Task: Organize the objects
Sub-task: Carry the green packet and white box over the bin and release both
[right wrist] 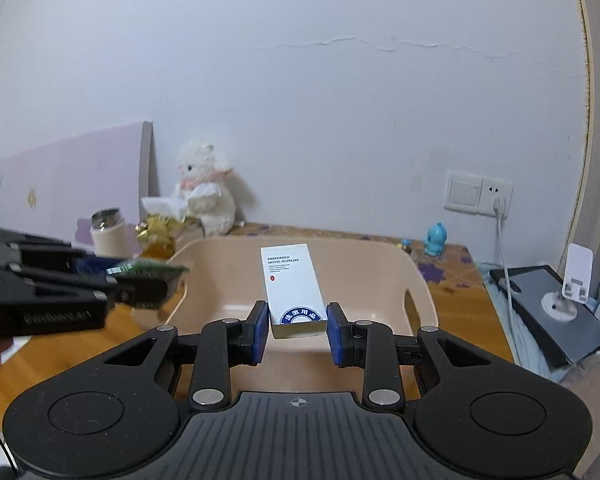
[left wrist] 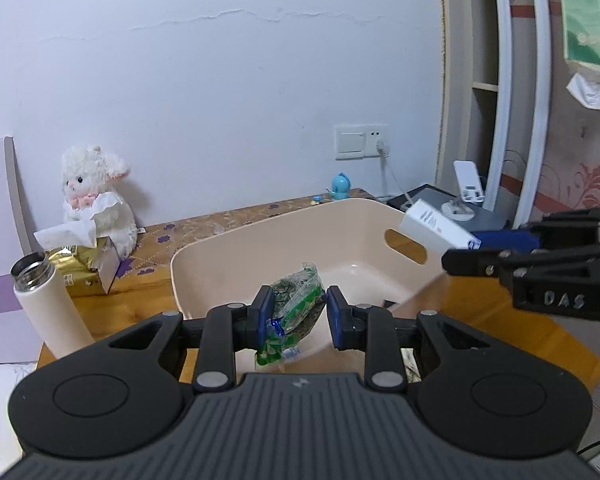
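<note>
Bare beige bin (left wrist: 220,276) under left gripper (left wrist: 298,314) clamping green packet (left wrist: 296,304), right gripper (right wrist: 297,330) clamping white box (right wrist: 294,288); box lettering only in right view.

On the white box (right wrist: 294,292), "PREFERRED HOTEL SUPPLIES" is printed in dark capitals near the top of its upper face; the smaller lines beneath cannot be read. A blue round seal with Chinese characters is seen at the near end of the same face, too small to be read with certainty. On the side of the right tool (left wrist: 488,254), the raised letters "DAS" can be made out in the left wrist view. Raised lettering on the left tool (right wrist: 148,280) is blurred and unreadable.
</note>
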